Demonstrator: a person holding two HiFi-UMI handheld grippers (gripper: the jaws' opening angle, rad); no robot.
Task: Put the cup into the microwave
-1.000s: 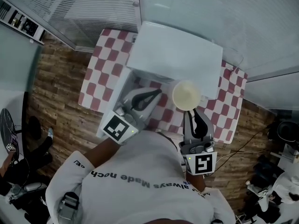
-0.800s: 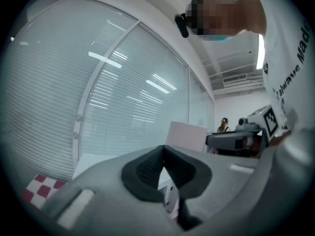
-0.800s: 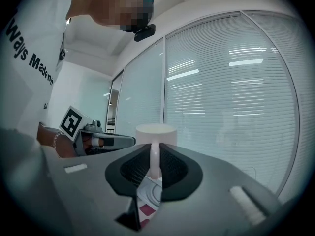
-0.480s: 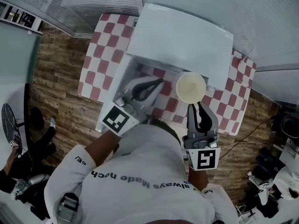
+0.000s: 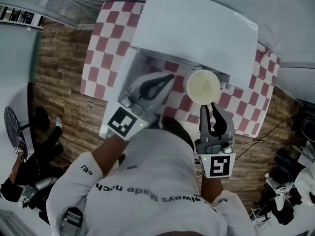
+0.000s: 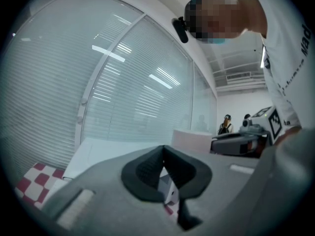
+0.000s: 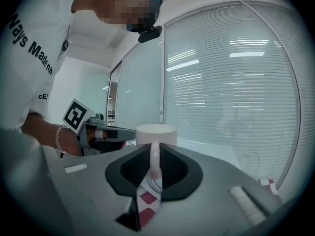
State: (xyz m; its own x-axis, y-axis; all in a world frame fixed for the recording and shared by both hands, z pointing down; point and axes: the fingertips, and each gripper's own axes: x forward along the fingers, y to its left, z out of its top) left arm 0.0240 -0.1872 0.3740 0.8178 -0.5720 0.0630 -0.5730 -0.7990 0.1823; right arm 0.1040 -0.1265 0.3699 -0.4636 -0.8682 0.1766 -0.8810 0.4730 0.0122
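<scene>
**Gripper state.** The right gripper (image 5: pixel 212 107) is clamped on the handle of the cup (image 5: pixel 203 86). Its own view shows both pads pressed against the thin white handle, with the cup body directly beyond the jaw tips. The left gripper (image 5: pixel 167 78) has its jaws together at the tips, with nothing between them.

**Location of the cup.** The cup is held clear of the table (image 5: pixel 106 43), upright, with its open mouth facing up. It is above the checked cloth, toward the right half of the table. It sits just at the front edge of the microwave (image 5: pixel 197 28), which stands along the table's far edge.

**Governing relation.** The cup's long axis is vertical and its handle points back toward the person. The microwave cavity therefore lies straight ahead of the right gripper, on the far side of the cup. Insertion calls for a level push forward along the jaw line, low enough for the rim to pass under the top of the opening.

**Left side.** The door (image 5: pixel 120 92) appears to be swung open toward the table's left edge. The left gripper is just beside it, though contact cannot be confirmed from these views. The left gripper is the nearer one to the door, and the right gripper is the only one carrying a load.
</scene>
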